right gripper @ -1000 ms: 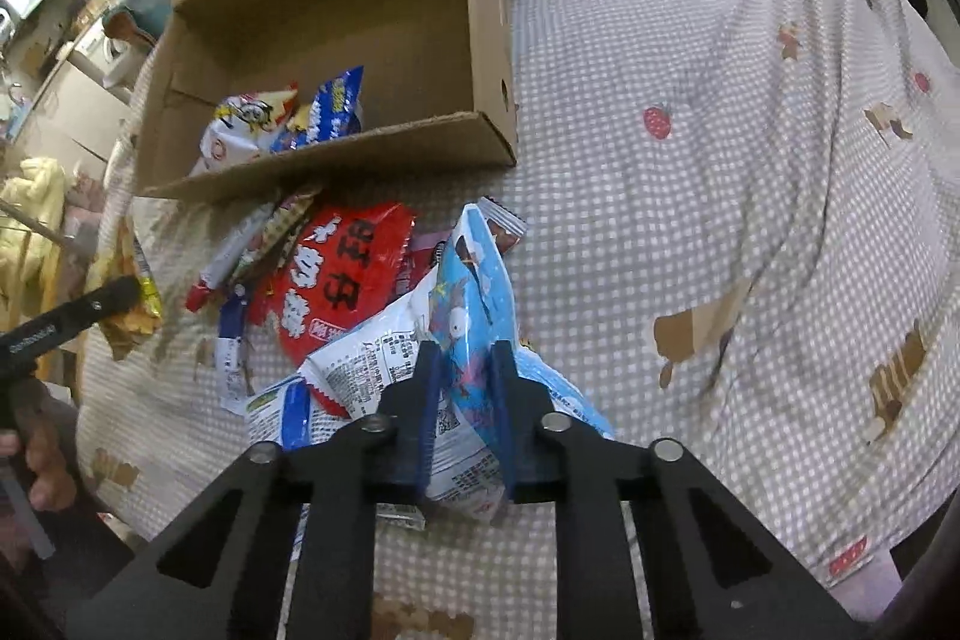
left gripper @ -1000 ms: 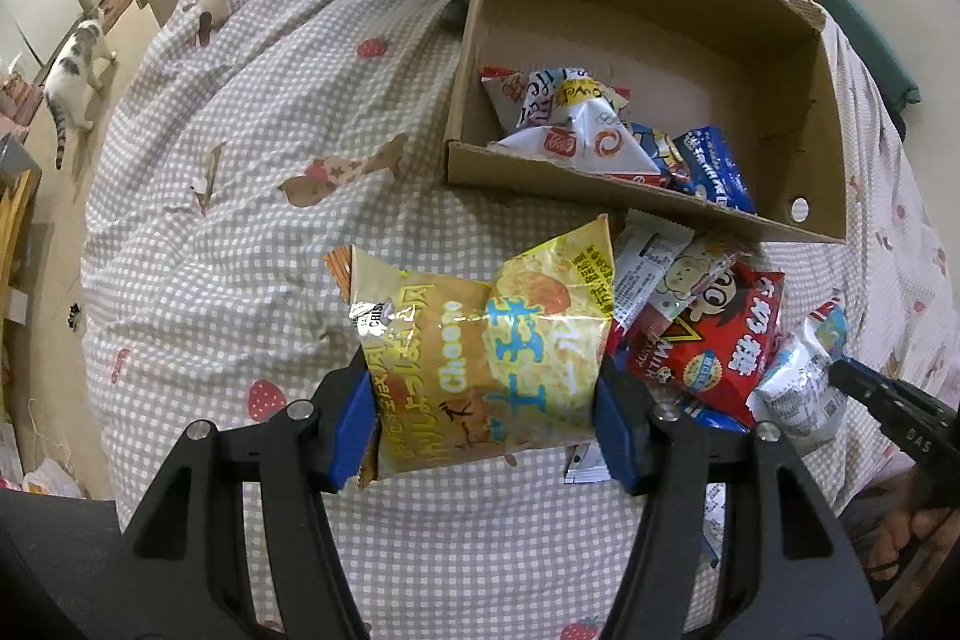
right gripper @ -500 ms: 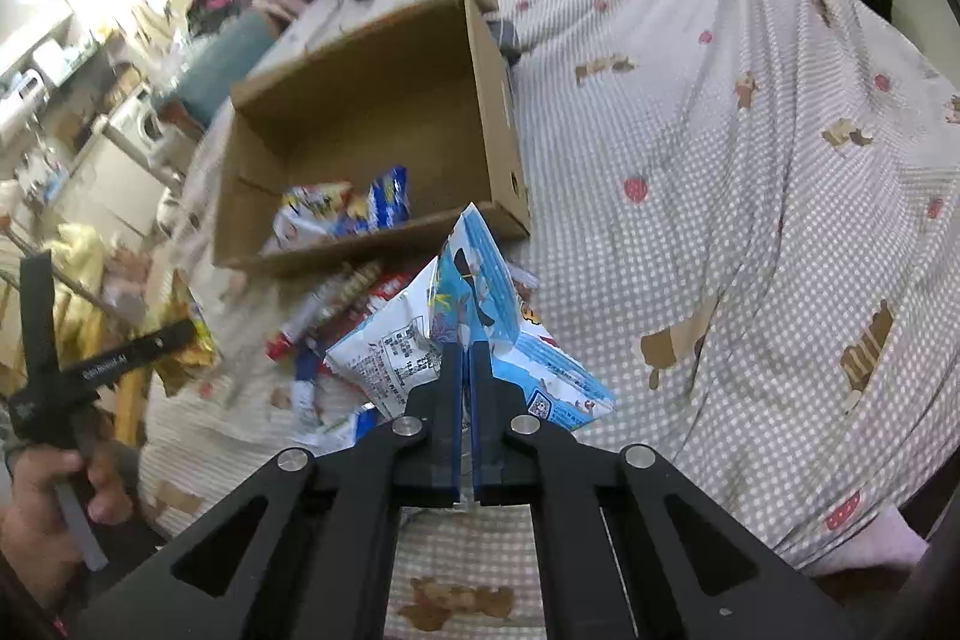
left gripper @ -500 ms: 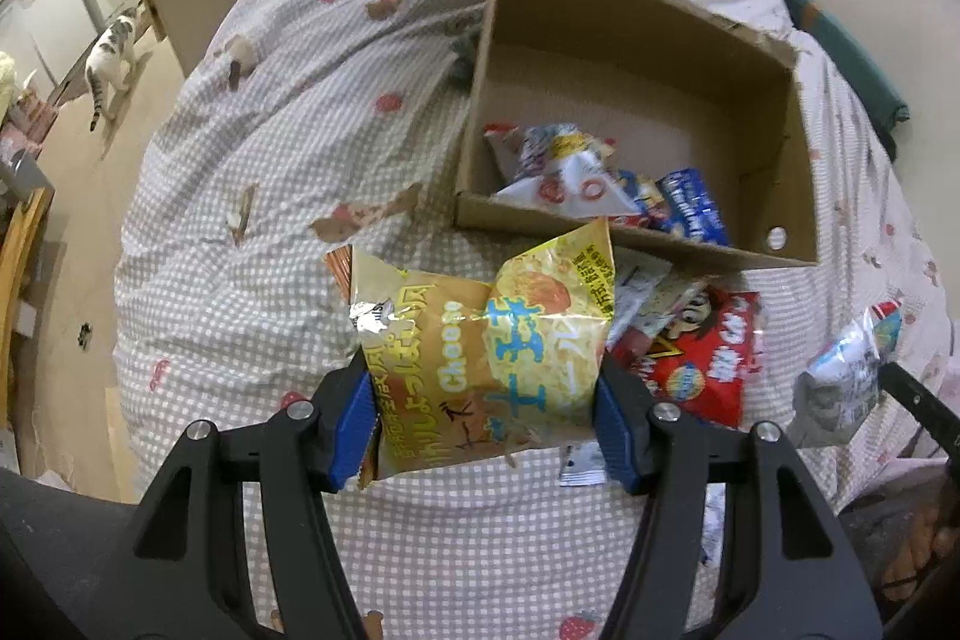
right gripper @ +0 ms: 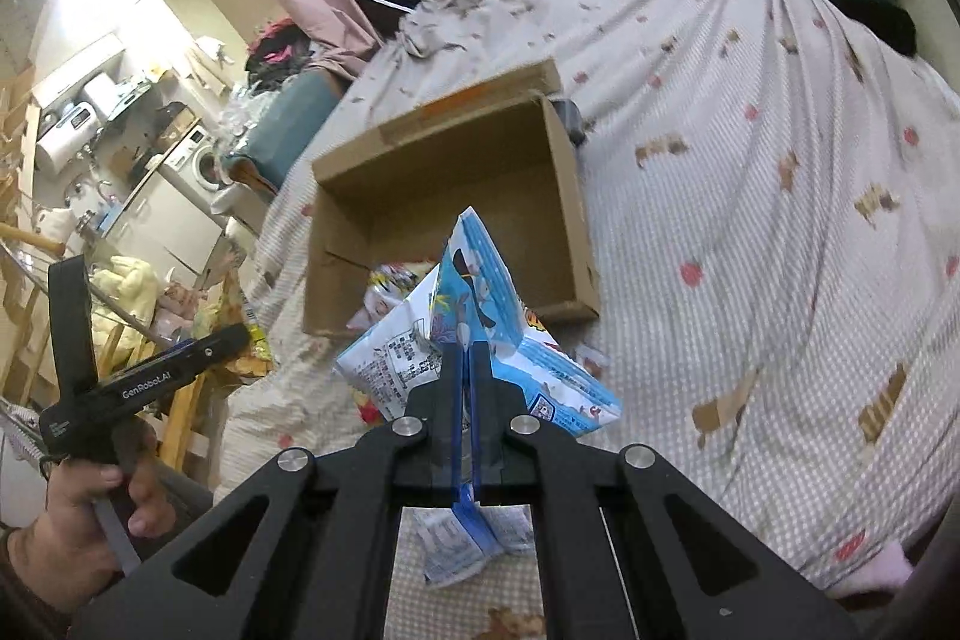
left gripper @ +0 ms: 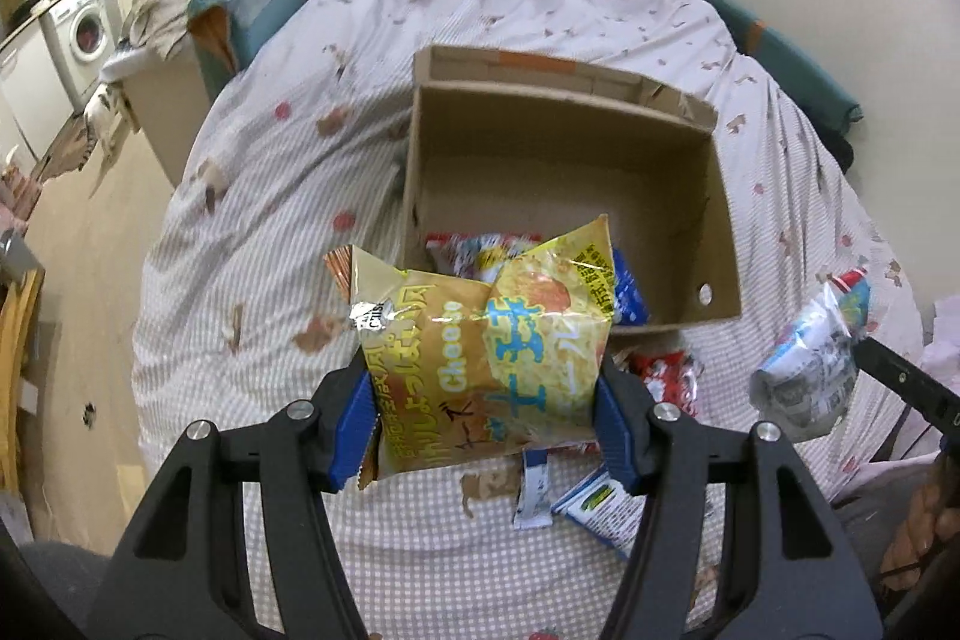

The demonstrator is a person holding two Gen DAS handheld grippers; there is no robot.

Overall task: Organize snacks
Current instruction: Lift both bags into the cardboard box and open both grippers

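Observation:
My left gripper (left gripper: pixel 483 409) is shut on a yellow snack bag (left gripper: pixel 486 340) and holds it in the air in front of the near wall of an open cardboard box (left gripper: pixel 717 220). My right gripper (right gripper: pixel 465 361) is shut on a blue and white snack bag (right gripper: pixel 480 316) and holds it raised above the bed; this bag also shows in the left wrist view (left gripper: pixel 810 370). The box also shows in the right wrist view (right gripper: pixel 570 196). It holds a few snack packets (left gripper: pixel 627 286) at its near side.
Loose snacks lie on the checked bedspread (left gripper: pixel 252 244) in front of the box: a red packet (left gripper: pixel 669 379) and blue and white packets (left gripper: pixel 591 502). A washing machine (left gripper: pixel 84 28) and cluttered furniture stand left of the bed. A wall is behind the bed.
Both grippers have risen and pulled back from the bed, each with its bag. The right gripper's jaws closed tighter on the blue bag and lifted it off the pile.

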